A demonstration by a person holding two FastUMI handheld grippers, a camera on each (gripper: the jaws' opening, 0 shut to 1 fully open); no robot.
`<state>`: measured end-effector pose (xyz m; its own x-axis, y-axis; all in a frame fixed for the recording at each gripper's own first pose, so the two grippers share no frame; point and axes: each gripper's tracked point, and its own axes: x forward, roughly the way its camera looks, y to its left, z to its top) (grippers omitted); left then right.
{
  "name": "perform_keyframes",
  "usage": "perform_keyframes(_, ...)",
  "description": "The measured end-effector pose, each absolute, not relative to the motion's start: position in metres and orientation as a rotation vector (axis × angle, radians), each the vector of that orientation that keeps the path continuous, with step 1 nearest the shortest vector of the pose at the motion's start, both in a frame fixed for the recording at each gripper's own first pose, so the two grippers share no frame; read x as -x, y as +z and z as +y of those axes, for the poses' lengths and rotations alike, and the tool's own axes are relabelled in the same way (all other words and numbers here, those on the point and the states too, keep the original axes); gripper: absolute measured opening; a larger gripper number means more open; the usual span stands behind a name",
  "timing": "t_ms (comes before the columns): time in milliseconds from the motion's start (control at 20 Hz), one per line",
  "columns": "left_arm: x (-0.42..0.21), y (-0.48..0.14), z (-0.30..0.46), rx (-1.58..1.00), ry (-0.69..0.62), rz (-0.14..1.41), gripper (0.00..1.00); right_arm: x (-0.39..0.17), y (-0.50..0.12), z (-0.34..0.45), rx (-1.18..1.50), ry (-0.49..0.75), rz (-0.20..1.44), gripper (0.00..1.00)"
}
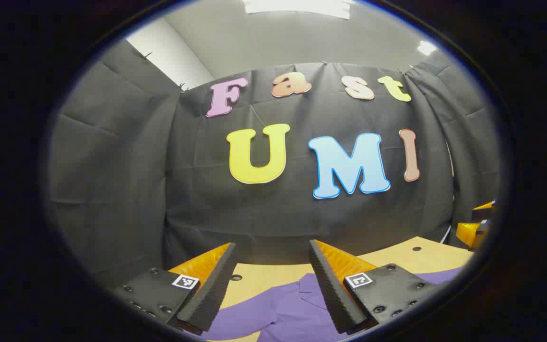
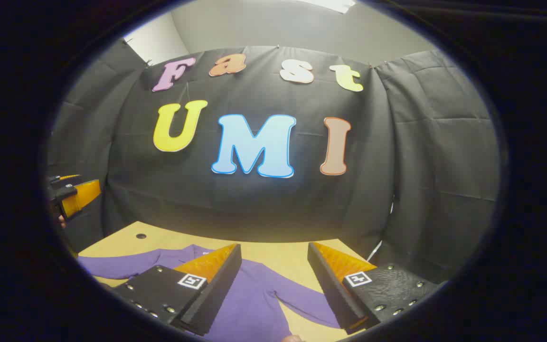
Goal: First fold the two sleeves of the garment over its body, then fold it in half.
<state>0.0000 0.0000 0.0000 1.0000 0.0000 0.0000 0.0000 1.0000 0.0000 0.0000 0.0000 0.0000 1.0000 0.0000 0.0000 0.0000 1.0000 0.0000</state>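
Note:
A purple long-sleeved garment (image 2: pixel 249 304) lies spread flat on the wooden table (image 2: pixel 283 259). One sleeve (image 2: pixel 121 266) stretches out to the left and the other sleeve (image 2: pixel 306 301) to the right. My right gripper (image 2: pixel 274 246) hovers above the garment, open, with nothing between its fingers. In the left gripper view the garment (image 1: pixel 292 313) lies below with its collar (image 1: pixel 309 289) toward the wall. My left gripper (image 1: pixel 271 244) hangs open and holds nothing. The right gripper (image 1: pixel 475 225) shows at the far right edge there, and the left gripper (image 2: pixel 71 194) at the far left edge of the right gripper view.
Black cloth walls close the booth behind the table and on both sides. Bare table (image 1: pixel 411 259) lies between the garment and the back wall, with small round holes (image 2: pixel 141 235) in it. A hand shows behind the far left gripper.

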Motion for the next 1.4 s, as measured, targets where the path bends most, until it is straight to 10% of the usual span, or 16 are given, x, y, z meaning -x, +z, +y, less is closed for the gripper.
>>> perform_keyframes(1400,-0.002,-0.035,-0.003,0.053,0.007,0.105,0.94,-0.003,-0.121,-0.091,-0.195,-0.267,0.344,0.91)
